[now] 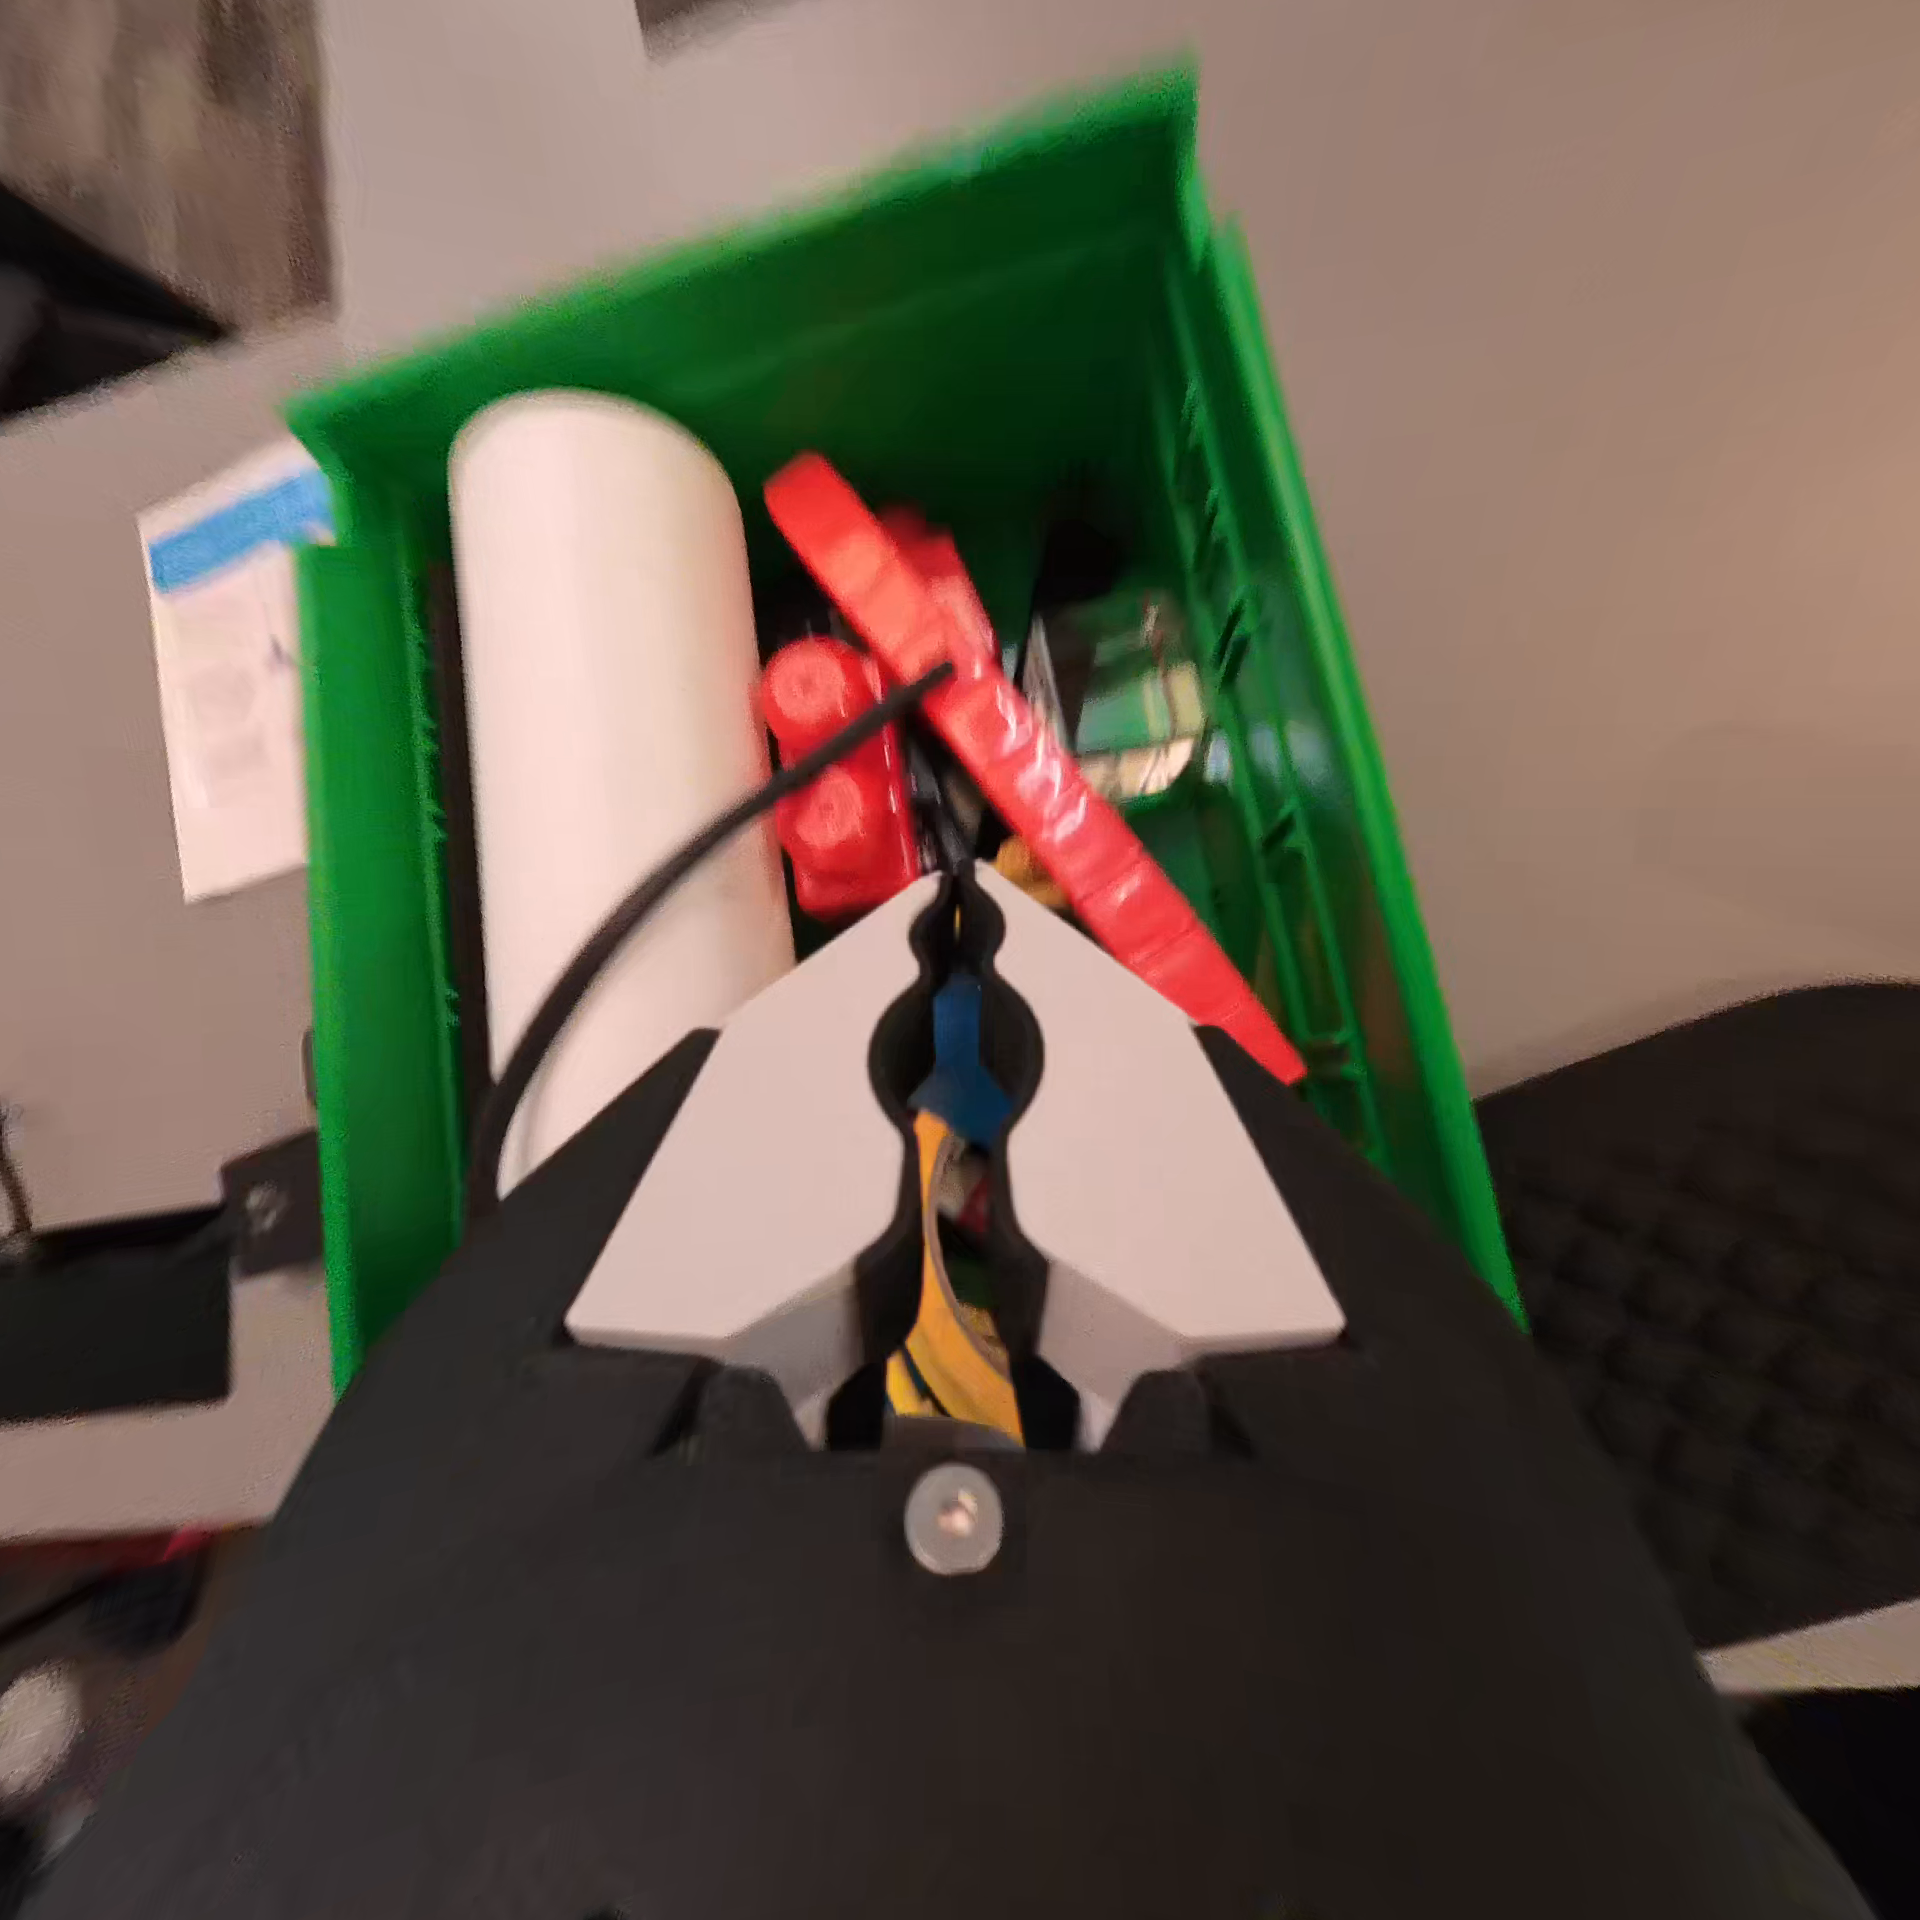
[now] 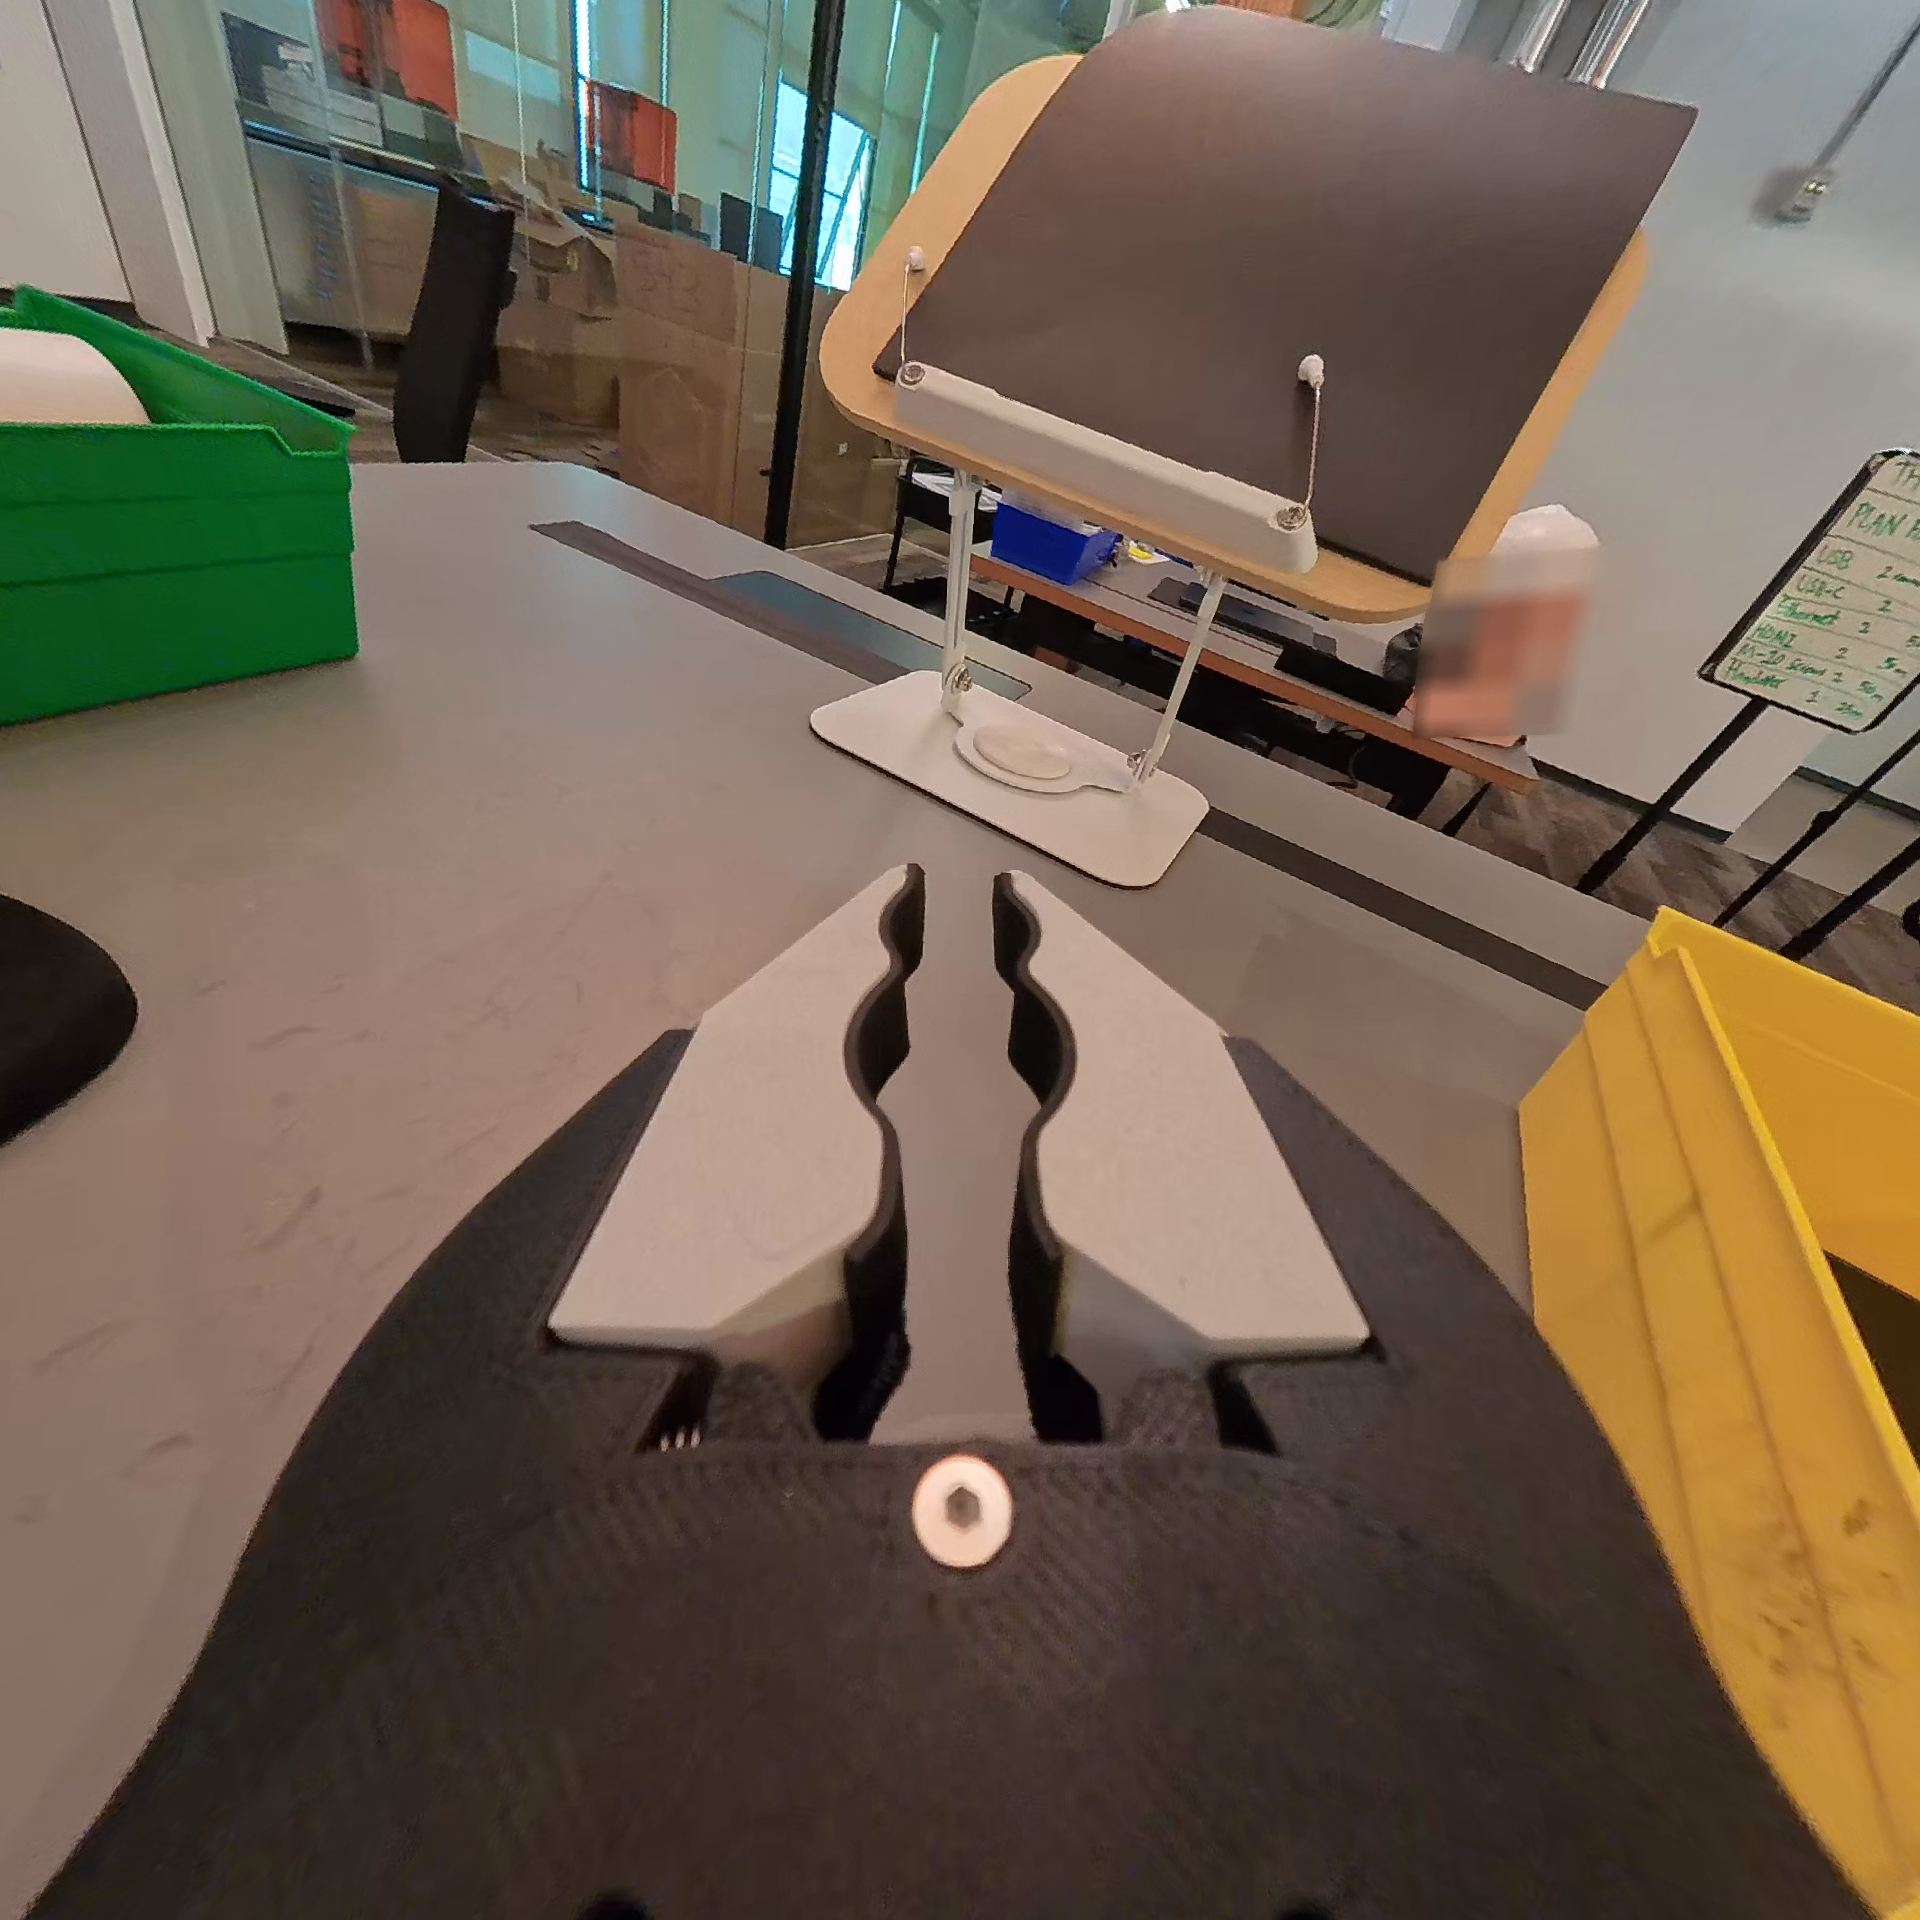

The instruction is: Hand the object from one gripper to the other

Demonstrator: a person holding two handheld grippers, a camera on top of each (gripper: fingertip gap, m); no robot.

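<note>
In the left wrist view my left gripper [image 1: 957,885] is over the green bin [image 1: 727,312], and its fingertips are shut on a thin black strand, part of a black cable tie [image 1: 665,883]. The tie curves left across a white roll [image 1: 608,727] and the view is blurred. Red parts [image 1: 831,769] and a red strip [image 1: 1018,758] lie in the bin. Blue and yellow items [image 1: 961,1049] show through the jaw hollows. In the right wrist view my right gripper [image 2: 957,883] hovers over the grey table [image 2: 468,883], slightly open, with nothing between its pads.
A yellow bin [image 2: 1714,1247] stands at the right and the green bin [image 2: 177,561] at the far left. A tilted stand with a dark board [image 2: 1278,312] stands straight ahead on a white base [image 2: 1008,774]. A black mat [image 2: 52,1008] lies at the left. Left tips to right tips: about 40 cm.
</note>
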